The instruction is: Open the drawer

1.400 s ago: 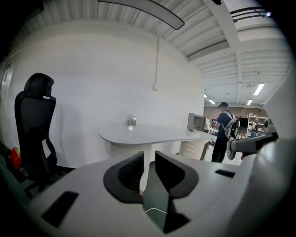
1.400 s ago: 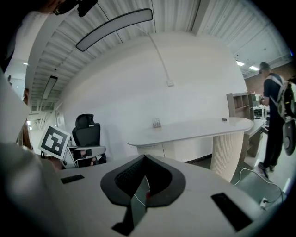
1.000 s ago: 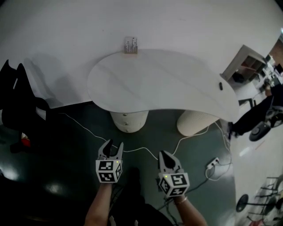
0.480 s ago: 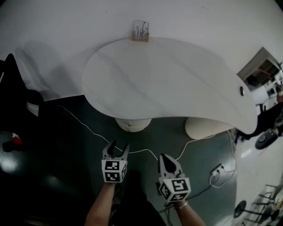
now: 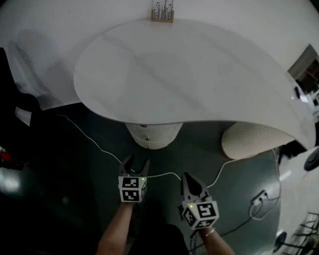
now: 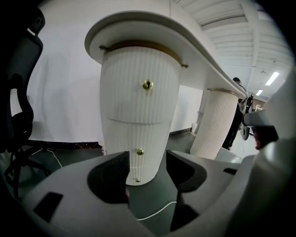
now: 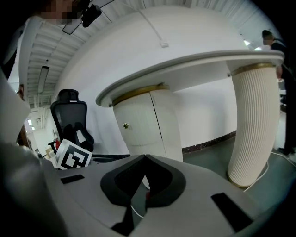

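Observation:
A white ribbed pedestal (image 5: 152,134) under the white table top (image 5: 189,74) holds the drawers. In the left gripper view the pedestal (image 6: 138,111) fills the middle, with a brass knob (image 6: 147,84) on the upper front and two smaller knobs (image 6: 140,152) lower down. My left gripper (image 5: 136,163) is open and empty, a short way in front of the pedestal; its jaws (image 6: 147,159) frame the lower knobs. My right gripper (image 5: 186,176) is shut on nothing and hangs to the right of the left one. The right gripper view shows its shut tips (image 7: 144,158) and the pedestal (image 7: 143,125).
A second ribbed pedestal (image 5: 254,139) stands to the right. A white cable (image 5: 164,174) runs across the dark floor between grippers and drawers. A black office chair (image 6: 18,106) is at the left, a power strip (image 5: 260,198) at the right, a pen holder (image 5: 163,12) on the table's far edge.
Both grippers have sunk towards the floor and come nearer the pedestal, which now looks larger. The left jaws have spread wider. The right jaws stay shut.

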Demonstrator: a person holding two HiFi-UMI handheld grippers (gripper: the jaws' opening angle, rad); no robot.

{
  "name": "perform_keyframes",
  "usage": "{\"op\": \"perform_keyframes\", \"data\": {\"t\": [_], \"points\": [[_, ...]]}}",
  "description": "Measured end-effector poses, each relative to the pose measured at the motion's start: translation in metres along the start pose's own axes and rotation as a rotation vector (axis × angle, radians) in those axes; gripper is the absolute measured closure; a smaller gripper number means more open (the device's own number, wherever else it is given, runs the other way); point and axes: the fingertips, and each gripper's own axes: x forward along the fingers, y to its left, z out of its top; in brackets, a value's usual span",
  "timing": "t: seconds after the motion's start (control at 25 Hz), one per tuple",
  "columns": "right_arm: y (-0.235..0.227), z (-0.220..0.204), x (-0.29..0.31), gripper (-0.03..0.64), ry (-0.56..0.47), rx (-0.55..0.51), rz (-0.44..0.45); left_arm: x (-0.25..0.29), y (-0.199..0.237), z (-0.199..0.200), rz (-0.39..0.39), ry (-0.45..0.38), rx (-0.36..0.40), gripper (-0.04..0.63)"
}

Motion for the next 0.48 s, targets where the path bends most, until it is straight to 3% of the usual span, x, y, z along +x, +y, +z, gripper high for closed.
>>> {"op": "perform_keyframes", "data": {"t": [0.48], "points": [[-0.041,-0.111,0.091,0.614,-0.047,-0.073,0.028,0.131,0.04,-0.12,0.036,0.012,-0.011,0.365]]}}
